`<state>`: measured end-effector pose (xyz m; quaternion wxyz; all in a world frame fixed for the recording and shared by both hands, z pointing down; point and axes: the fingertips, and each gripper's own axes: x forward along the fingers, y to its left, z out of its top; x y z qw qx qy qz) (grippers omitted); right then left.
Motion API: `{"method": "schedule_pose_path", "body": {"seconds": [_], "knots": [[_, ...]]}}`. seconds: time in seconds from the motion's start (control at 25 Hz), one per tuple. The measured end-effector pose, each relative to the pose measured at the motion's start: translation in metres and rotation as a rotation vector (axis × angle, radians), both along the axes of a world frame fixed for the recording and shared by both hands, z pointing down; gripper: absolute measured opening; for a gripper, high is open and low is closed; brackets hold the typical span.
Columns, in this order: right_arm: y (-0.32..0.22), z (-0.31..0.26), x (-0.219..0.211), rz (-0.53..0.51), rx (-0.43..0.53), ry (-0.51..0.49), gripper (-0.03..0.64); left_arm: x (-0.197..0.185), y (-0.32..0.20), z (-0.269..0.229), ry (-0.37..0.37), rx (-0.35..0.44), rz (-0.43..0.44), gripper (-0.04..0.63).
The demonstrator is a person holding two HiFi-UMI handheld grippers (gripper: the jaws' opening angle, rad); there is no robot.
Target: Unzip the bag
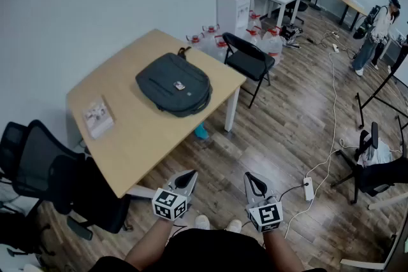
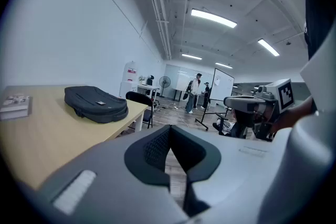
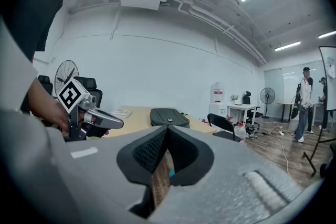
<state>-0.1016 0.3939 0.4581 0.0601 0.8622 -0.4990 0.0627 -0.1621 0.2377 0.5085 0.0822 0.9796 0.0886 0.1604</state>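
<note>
A dark grey backpack (image 1: 174,84) lies flat on the far part of the wooden table (image 1: 134,137); it shows as the backpack (image 2: 95,104) in the left gripper view and the backpack (image 3: 169,117) in the right gripper view. My left gripper (image 1: 187,178) and right gripper (image 1: 252,181) hang close to my body, off the table's near corner and well short of the bag. Both are shut with nothing between their jaws. In the left gripper view the left gripper (image 2: 169,130) points past the table's edge; the right gripper (image 3: 167,129) points toward the table.
A small book or packet (image 1: 98,118) lies on the table's left side. Black office chairs (image 1: 44,175) stand at the left, a black folding chair (image 1: 248,60) beyond the table. Water jugs (image 1: 210,40), a dispenser (image 1: 233,0), floor cables (image 1: 331,130) and a standing person (image 1: 376,32) are further off.
</note>
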Motion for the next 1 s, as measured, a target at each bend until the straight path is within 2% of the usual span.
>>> {"method": "schedule_pose_path", "body": {"seconds": [0.36, 0.56, 0.84, 1.0], "knots": [[-0.011, 0.008, -0.011, 0.006, -0.024, -0.019, 0.002, -0.009, -0.013, 0.001, 0.010, 0.004, -0.004, 0.018], [-0.023, 0.005, -0.016, -0.005, 0.012, -0.020, 0.003, -0.016, -0.022, 0.005, 0.004, 0.002, 0.000, 0.018], [-0.038, 0.010, -0.020, 0.012, 0.020, -0.048, 0.003, -0.018, -0.044, 0.010, -0.001, 0.011, -0.004, 0.018], [-0.046, 0.019, -0.012, -0.013, 0.016, -0.069, 0.003, -0.016, -0.051, 0.019, -0.024, 0.012, -0.021, 0.018]]}}
